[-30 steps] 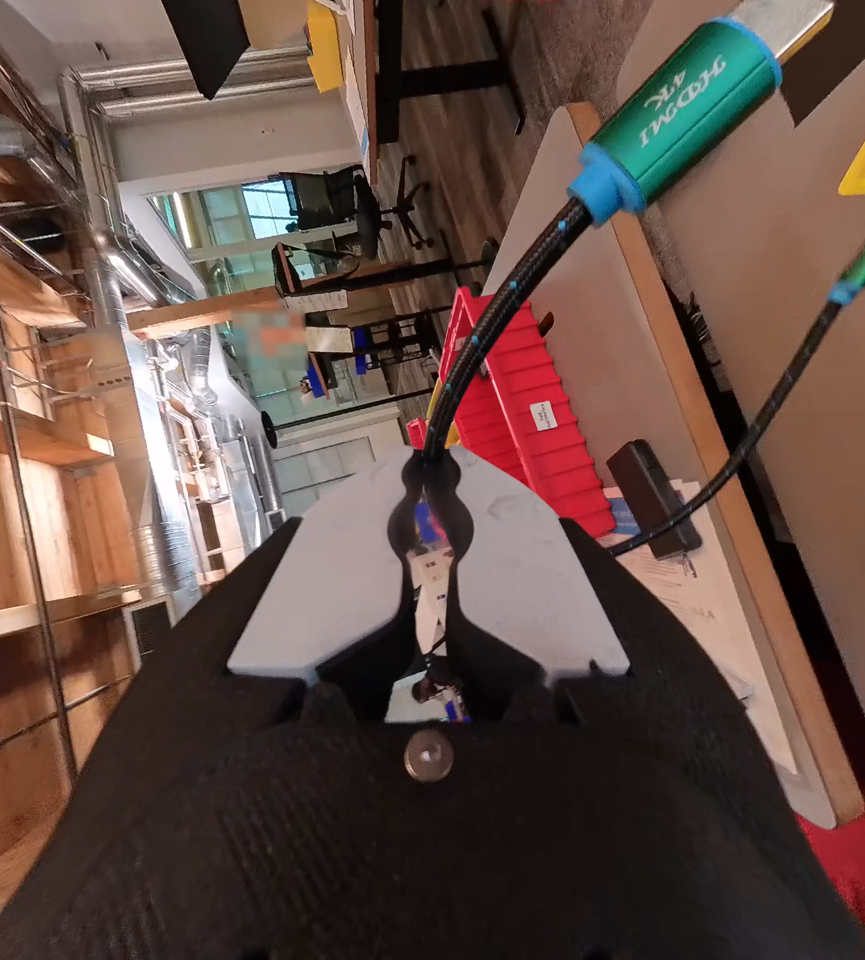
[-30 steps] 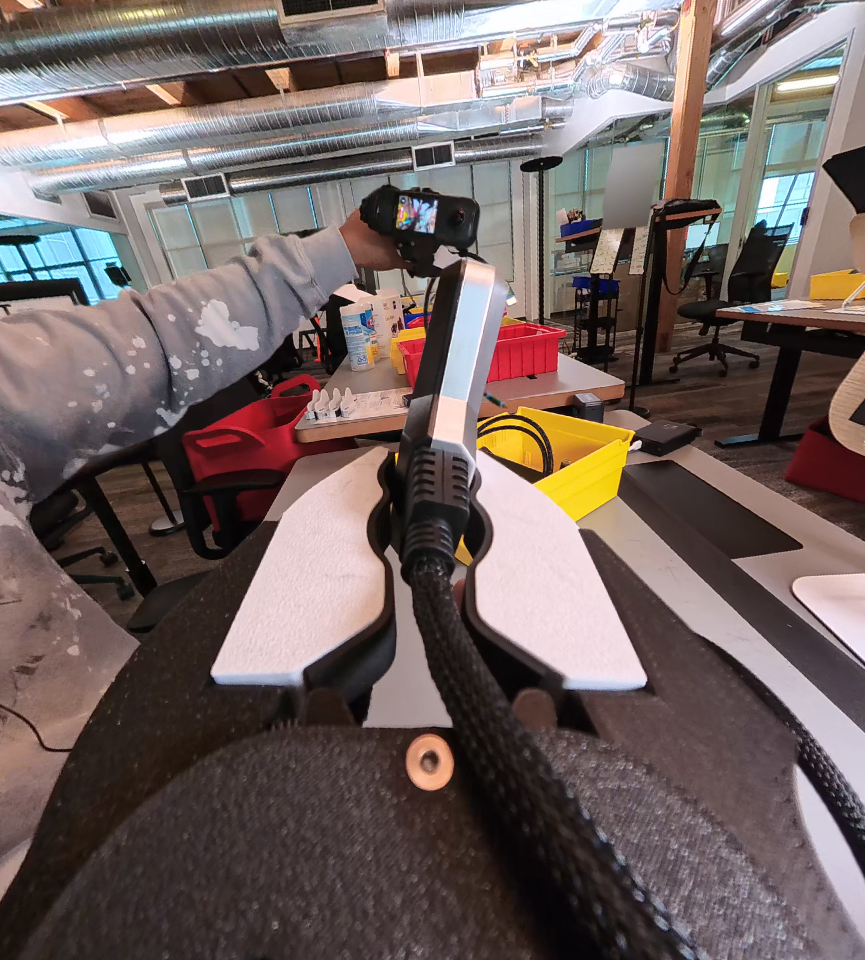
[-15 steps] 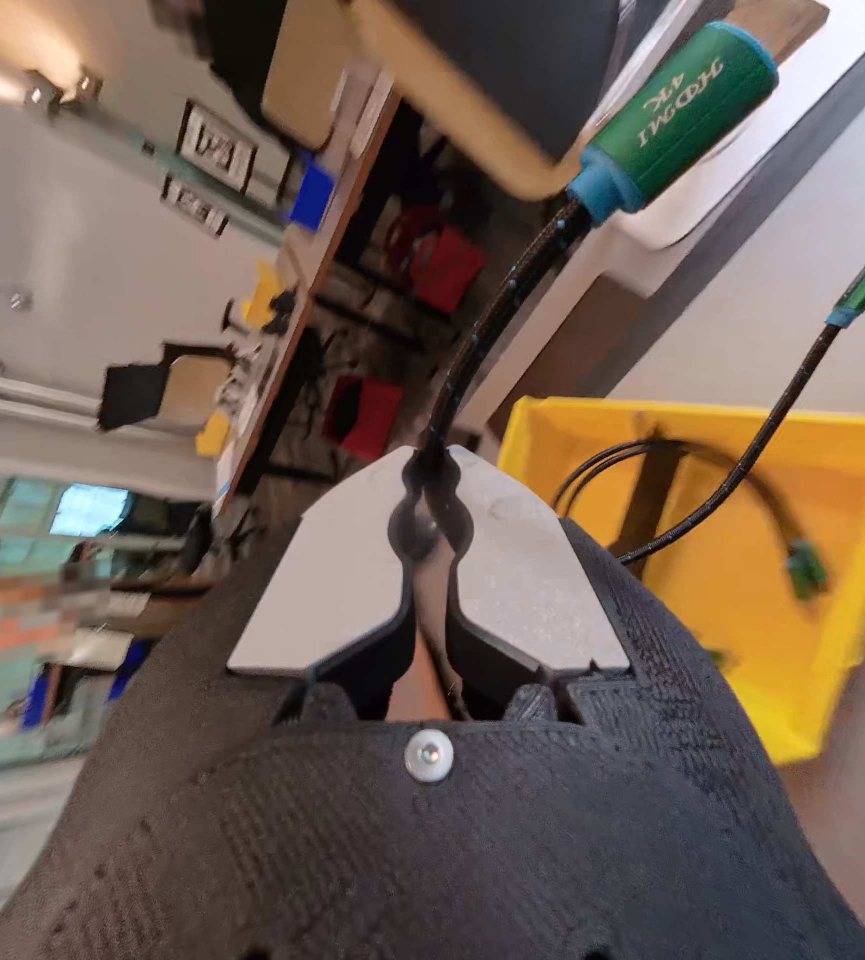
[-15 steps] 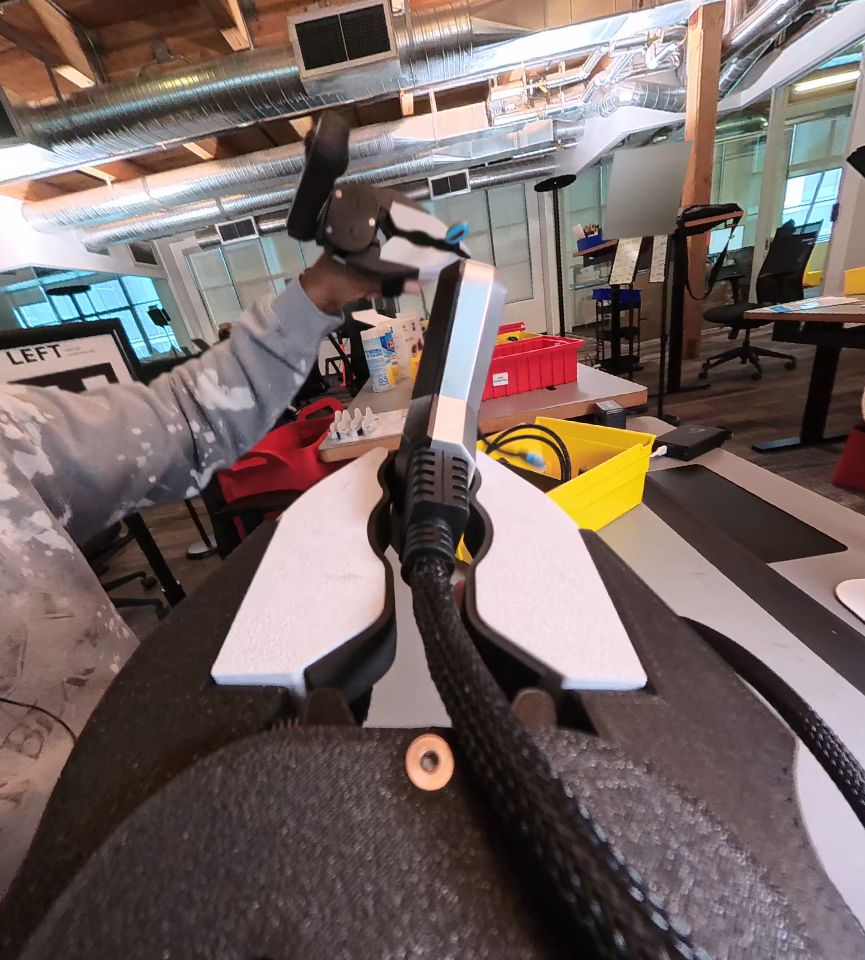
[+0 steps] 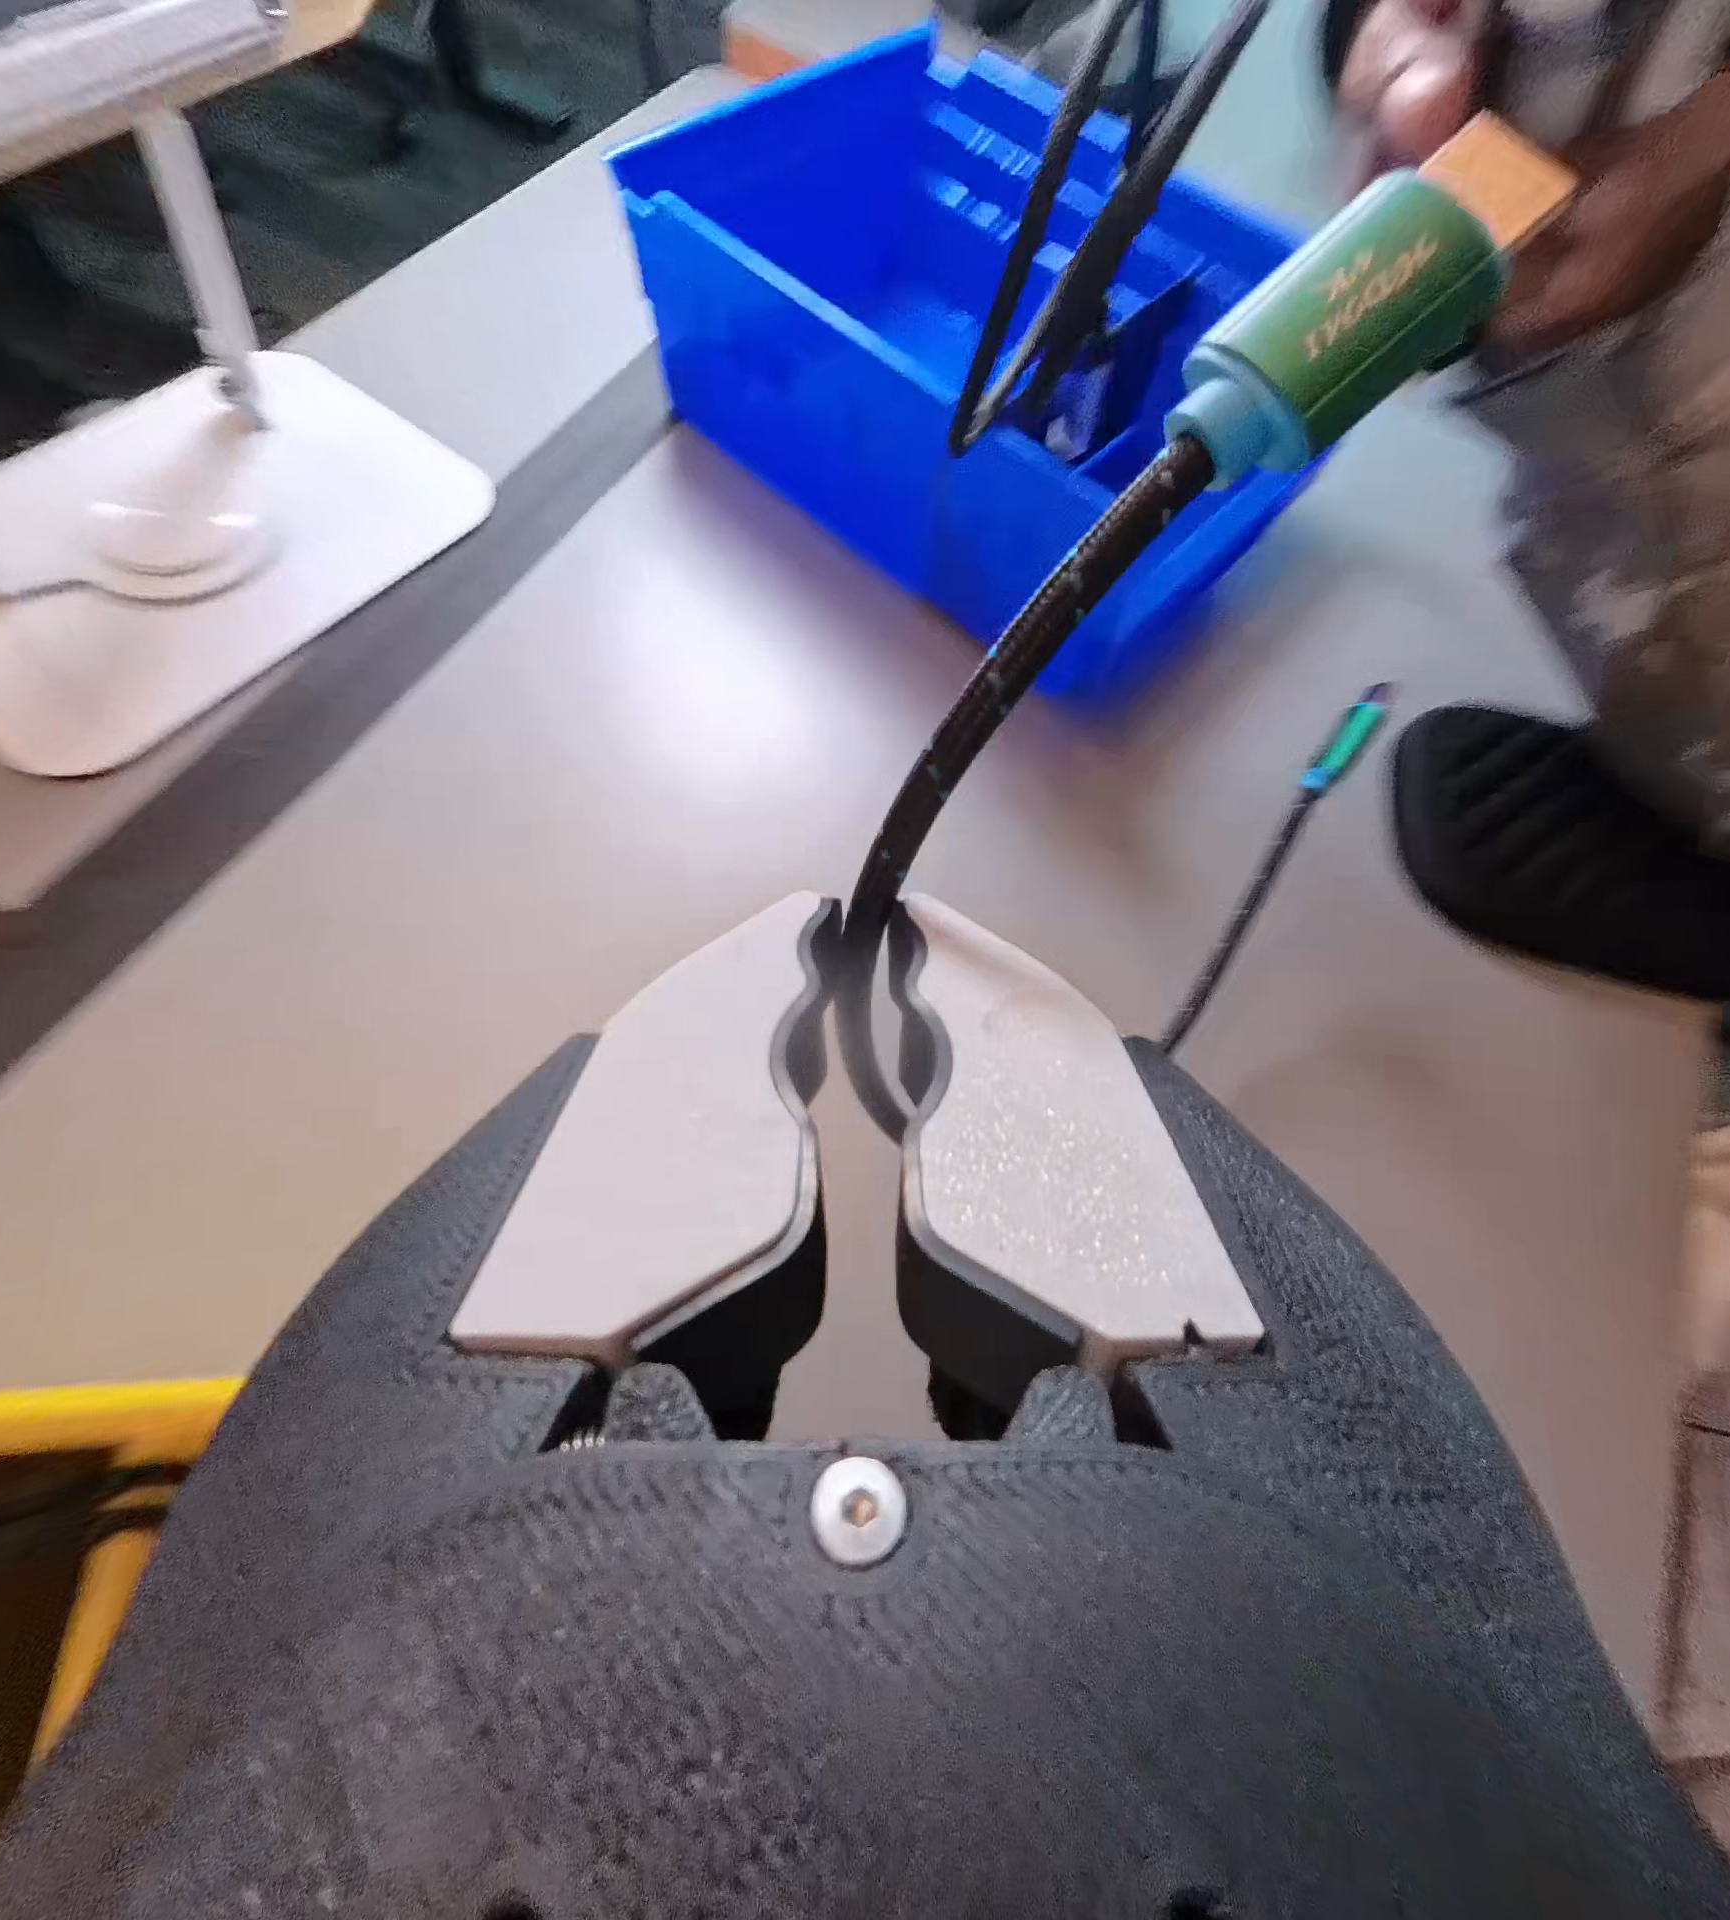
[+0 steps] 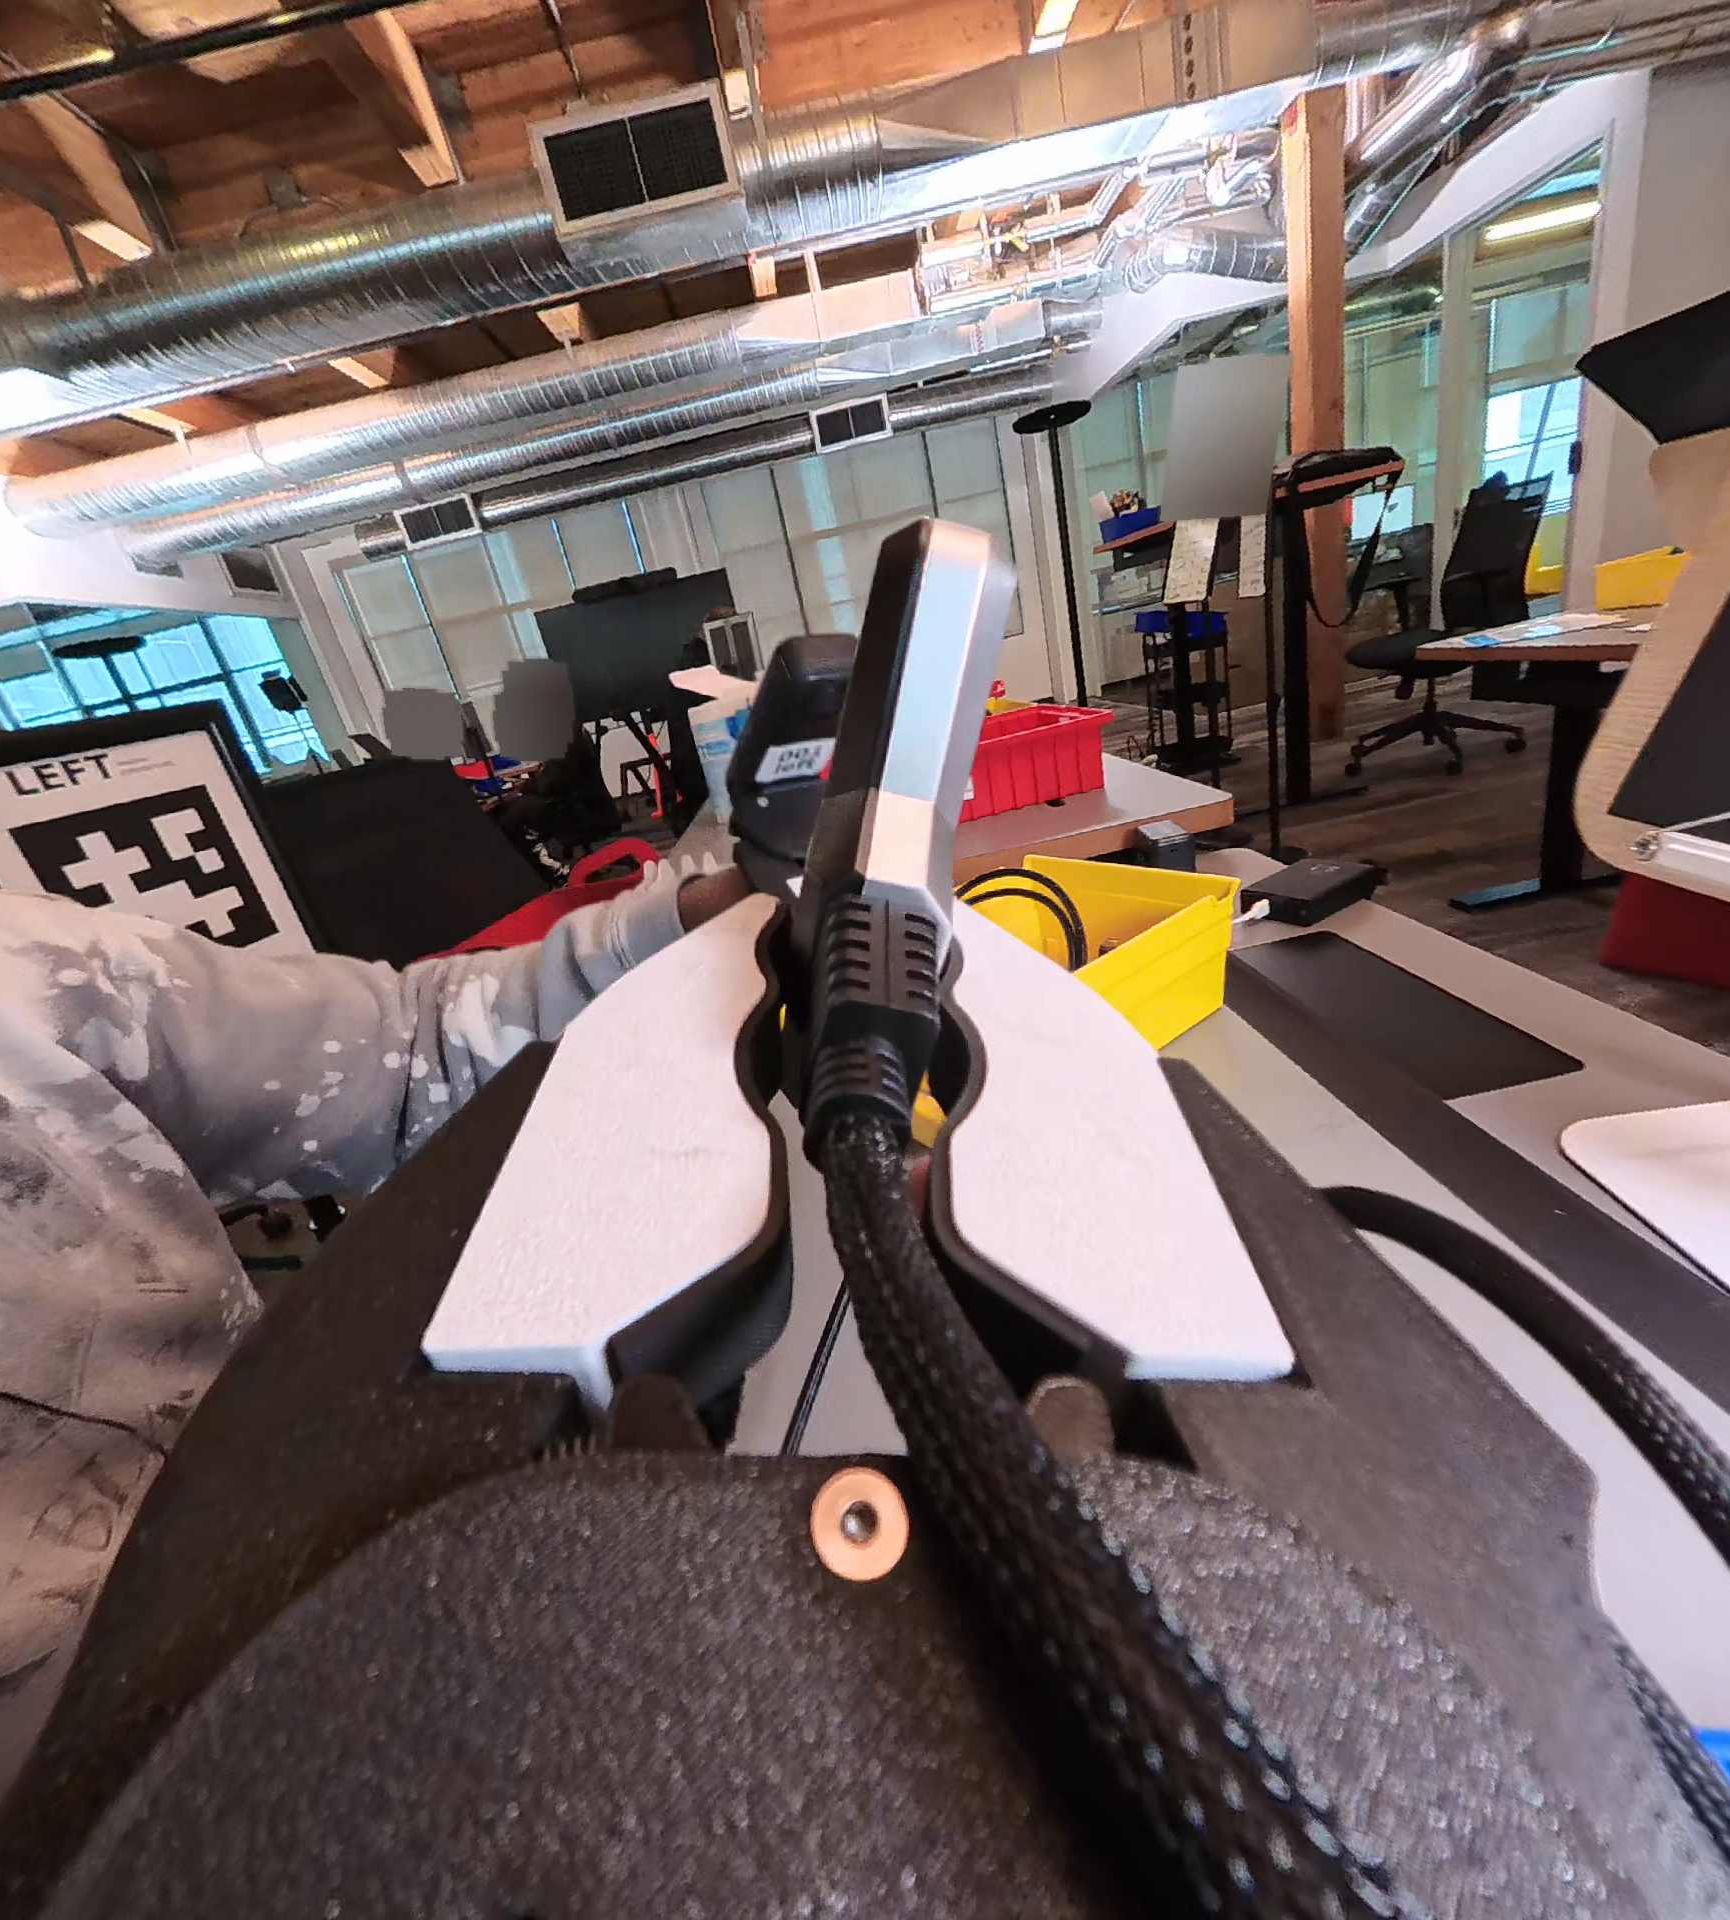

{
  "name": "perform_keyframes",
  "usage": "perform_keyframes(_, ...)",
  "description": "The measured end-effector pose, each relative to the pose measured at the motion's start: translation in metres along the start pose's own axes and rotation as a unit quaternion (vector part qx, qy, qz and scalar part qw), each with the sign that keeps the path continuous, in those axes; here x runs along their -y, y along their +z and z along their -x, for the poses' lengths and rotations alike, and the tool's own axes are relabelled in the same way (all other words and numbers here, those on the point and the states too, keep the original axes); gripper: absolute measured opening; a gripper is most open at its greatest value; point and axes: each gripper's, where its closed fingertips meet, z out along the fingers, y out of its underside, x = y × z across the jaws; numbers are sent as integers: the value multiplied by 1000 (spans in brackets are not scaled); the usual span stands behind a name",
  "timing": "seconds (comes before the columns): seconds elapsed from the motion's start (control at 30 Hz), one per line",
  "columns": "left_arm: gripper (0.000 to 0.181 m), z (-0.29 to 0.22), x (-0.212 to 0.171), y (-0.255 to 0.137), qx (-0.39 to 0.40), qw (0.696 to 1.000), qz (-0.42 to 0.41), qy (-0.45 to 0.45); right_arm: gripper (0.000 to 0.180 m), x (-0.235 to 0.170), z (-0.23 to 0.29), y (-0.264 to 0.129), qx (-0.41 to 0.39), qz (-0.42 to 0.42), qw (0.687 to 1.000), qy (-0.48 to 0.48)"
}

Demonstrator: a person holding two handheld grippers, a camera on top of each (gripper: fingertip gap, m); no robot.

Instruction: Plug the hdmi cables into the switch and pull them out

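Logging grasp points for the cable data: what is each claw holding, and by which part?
Left claw pinches the braided cable well below its green plug. Right claw clamps the black ribbed boot at the switch.

- We are in an open-plan office fitted out as a lab workspace, under bare timber joists [image 6: 404,125] and exposed silver ventilation ducts [image 6: 487,405].
- We see glass partition walls [image 6: 840,540], wheeled office chairs [image 6: 1453,665] and standing desks [image 6: 1536,665] across the room.
- Our grey bench [image 5: 487,790] carries blue [image 5: 840,343] and yellow parts bins [image 6: 1152,935], with a red bin [image 6: 1037,758] behind.
- A fiducial marker board [image 6: 128,831] stands at our left.
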Motion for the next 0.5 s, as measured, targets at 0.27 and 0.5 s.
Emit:
perform_keyframes(0.27,8,-43,-12,-7,-171,978,-106,-60,23,-6,-5,2,0,4,1000,10)
perform_keyframes(0.5,7,-58,-30,-12,-217,962,-119,-118,23,-12,-5,6,3,13,1000,12)
